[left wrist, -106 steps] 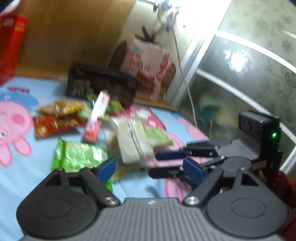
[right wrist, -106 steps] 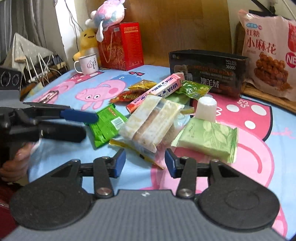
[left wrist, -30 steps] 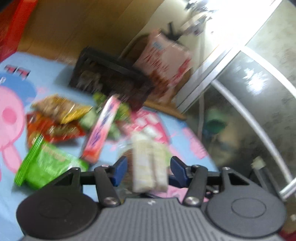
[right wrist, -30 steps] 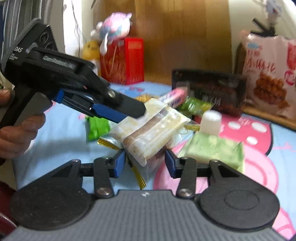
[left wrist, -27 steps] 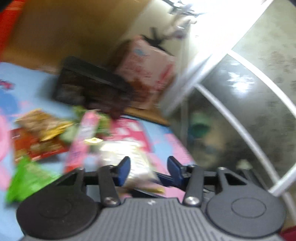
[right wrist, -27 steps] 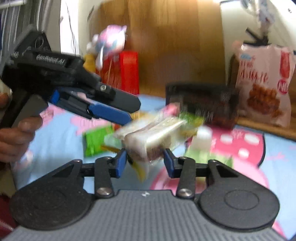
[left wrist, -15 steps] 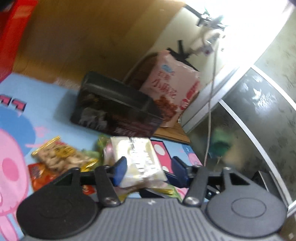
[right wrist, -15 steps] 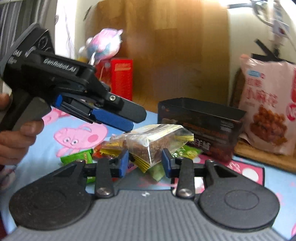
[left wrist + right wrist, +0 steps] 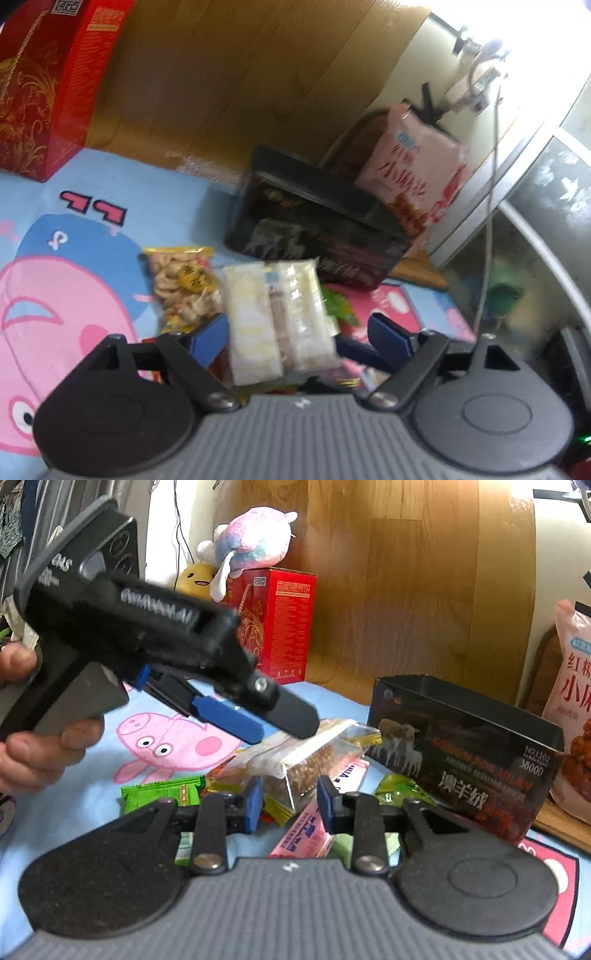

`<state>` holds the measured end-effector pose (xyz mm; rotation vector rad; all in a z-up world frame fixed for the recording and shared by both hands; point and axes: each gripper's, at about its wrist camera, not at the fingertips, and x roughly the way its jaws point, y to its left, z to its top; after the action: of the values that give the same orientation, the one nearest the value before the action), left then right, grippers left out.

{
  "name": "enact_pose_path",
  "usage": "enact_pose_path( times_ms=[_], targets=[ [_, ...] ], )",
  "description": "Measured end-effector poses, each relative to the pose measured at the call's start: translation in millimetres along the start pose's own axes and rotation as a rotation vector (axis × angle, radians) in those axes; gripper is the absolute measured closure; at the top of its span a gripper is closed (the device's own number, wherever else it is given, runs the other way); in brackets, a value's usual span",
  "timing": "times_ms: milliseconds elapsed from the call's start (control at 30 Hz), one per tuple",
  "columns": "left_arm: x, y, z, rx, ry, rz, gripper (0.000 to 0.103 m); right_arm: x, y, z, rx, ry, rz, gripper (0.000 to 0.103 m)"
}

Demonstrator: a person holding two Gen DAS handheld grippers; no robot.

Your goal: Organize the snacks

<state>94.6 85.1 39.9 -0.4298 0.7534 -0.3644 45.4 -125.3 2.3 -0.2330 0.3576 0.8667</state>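
Observation:
My right gripper point(image 9: 290, 805) is shut on a clear pack of pale wafer bars point(image 9: 303, 757) and holds it above the blue cartoon sheet, short of the open black box point(image 9: 465, 749). The pack also shows in the left wrist view point(image 9: 277, 317), between the fingers of my left gripper point(image 9: 299, 332), which stands open around it without gripping. The left gripper point(image 9: 258, 720) hovers just above the pack in the right wrist view. A pink candy bar point(image 9: 314, 834), green packets point(image 9: 166, 794) and a yellow peanut bag point(image 9: 181, 284) lie on the sheet.
A red gift box point(image 9: 277, 624) with plush toys point(image 9: 251, 542) stands at the back left. A large pink snack bag point(image 9: 417, 177) leans behind the black box point(image 9: 317, 229). A wooden headboard point(image 9: 406, 572) runs along the back. A glass door point(image 9: 535, 240) is to the right.
The right gripper closed on the wafer pack, lifted it off the sheet and carried it toward the black box. The left gripper followed and now hovers over the pack.

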Motion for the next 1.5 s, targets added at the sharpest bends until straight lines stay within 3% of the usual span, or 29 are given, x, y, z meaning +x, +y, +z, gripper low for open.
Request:
enact_pose_path(
  times_ms=[133,200,400,600,800,967,1033,1267,1367,1500],
  targets=[
    [2.4,8.0,-5.4,-0.036,0.01,-0.028,0.019,-1.0,-0.2,-0.1,-0.001,0.002,-0.007,0.066],
    [-1.3,14.4,-6.0,-0.06,0.0,-0.056,0.02,-1.6,-0.8,-3.4,-0.001,0.005,-0.007,0.06],
    [-3.1,27.6,-4.2,-0.116,0.005,-0.107,0.026,5.6,0.3,1.5,-0.029,0.024,-0.035,0.053],
    [5.6,23.6,-6.3,-0.08,0.01,-0.067,0.03,14.2,-1.9,-2.0,-0.029,0.056,-0.053,0.045],
    [10.7,38.4,-4.8,-0.147,0.012,-0.099,0.032,23.2,13.6,0.4,-0.203,0.056,-0.095,0.038],
    [8.6,30.9,-6.4,-0.118,-0.007,-0.098,0.035,35.9,27.5,-1.0,-0.339,0.04,-0.119,0.048],
    [4.8,30.0,-3.8,-0.137,-0.025,-0.113,0.035,33.8,28.5,1.7,-0.323,0.024,-0.127,0.049],
    [-3.2,-8.3,40.5,-0.028,-0.126,-0.151,0.035,8.3,9.4,25.3,-0.289,-0.142,-0.231,0.052],
    [19.0,-21.7,73.1,0.005,-0.134,-0.167,0.035,9.9,-17.2,40.2,-0.253,-0.165,-0.276,0.052],
    [63.4,-31.3,110.7,0.006,-0.113,-0.18,0.035,20.3,-70.5,55.8,-0.113,-0.16,-0.305,0.052]
  ],
)
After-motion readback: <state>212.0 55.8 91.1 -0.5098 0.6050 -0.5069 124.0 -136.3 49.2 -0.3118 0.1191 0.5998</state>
